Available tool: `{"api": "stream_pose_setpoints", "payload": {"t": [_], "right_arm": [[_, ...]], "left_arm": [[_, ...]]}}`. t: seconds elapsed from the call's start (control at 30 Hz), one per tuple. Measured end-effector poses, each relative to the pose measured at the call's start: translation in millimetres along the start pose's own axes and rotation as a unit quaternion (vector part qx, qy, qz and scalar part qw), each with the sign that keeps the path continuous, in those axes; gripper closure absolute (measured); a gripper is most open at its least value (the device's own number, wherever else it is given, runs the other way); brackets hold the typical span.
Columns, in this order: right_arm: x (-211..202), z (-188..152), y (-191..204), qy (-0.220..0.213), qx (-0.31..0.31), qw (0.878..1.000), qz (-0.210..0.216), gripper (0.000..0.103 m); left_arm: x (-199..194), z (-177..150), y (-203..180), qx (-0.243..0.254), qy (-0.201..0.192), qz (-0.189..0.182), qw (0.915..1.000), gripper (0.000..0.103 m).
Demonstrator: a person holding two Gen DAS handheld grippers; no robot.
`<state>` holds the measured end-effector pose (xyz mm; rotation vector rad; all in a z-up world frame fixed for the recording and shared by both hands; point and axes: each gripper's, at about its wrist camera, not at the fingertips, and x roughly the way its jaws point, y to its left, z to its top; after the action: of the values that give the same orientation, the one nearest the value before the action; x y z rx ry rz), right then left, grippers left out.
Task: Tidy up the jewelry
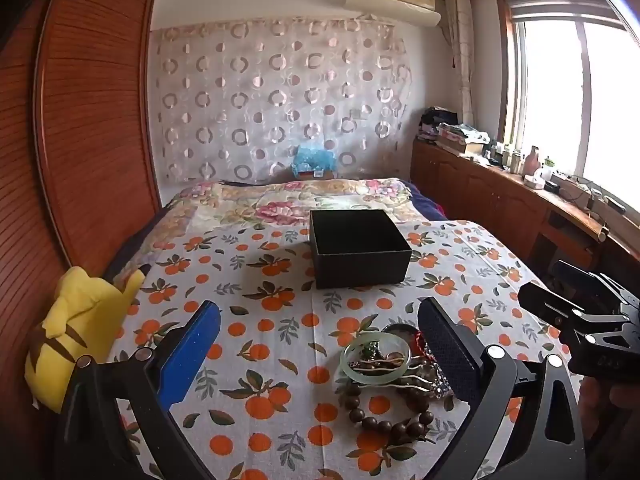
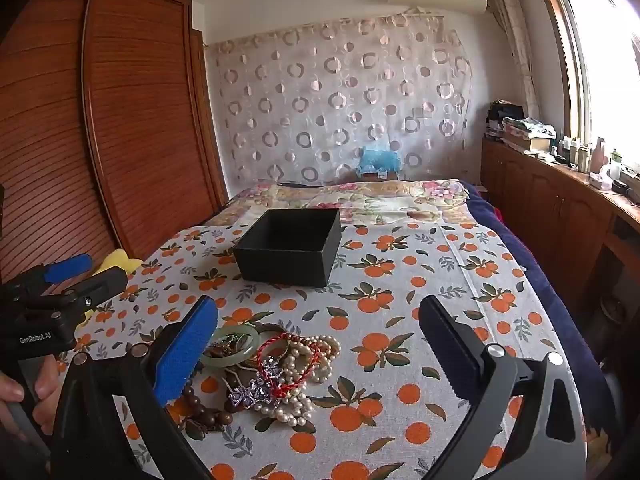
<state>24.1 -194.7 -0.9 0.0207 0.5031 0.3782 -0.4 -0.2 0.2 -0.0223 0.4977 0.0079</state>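
A pile of jewelry lies on the orange-print cloth: a pale green bangle (image 1: 375,359) (image 2: 230,346), a brown bead bracelet (image 1: 384,420) (image 2: 206,406), a pearl strand (image 2: 308,380), a red cord bracelet (image 2: 294,360) and a purple hair clip (image 2: 254,390). An open, empty black box (image 1: 360,250) (image 2: 290,246) stands farther back. My left gripper (image 1: 320,320) is open above the cloth, the pile beside its right finger. My right gripper (image 2: 320,320) is open, the pile beside its left finger. Each gripper shows in the other's view, the right one (image 1: 576,312) and the left one (image 2: 68,280).
A yellow plush toy (image 1: 80,320) lies at the cloth's left edge by a wooden wardrobe (image 1: 92,120). A floral bed (image 1: 296,200) lies behind the box. A wooden cabinet (image 1: 500,196) with clutter runs along the right under the window.
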Motion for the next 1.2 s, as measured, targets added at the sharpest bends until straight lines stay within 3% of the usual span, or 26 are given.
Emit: {"api": "stream_pose_setpoints", "payload": {"t": [1.2], "right_arm": [[-1.5, 1.1, 0.4, -0.002, 0.005, 1.0, 0.002, 0.002]], "left_arm": [[-0.6, -0.2, 0.0, 0.003, -0.003, 0.0, 1.0, 0.007]]}}
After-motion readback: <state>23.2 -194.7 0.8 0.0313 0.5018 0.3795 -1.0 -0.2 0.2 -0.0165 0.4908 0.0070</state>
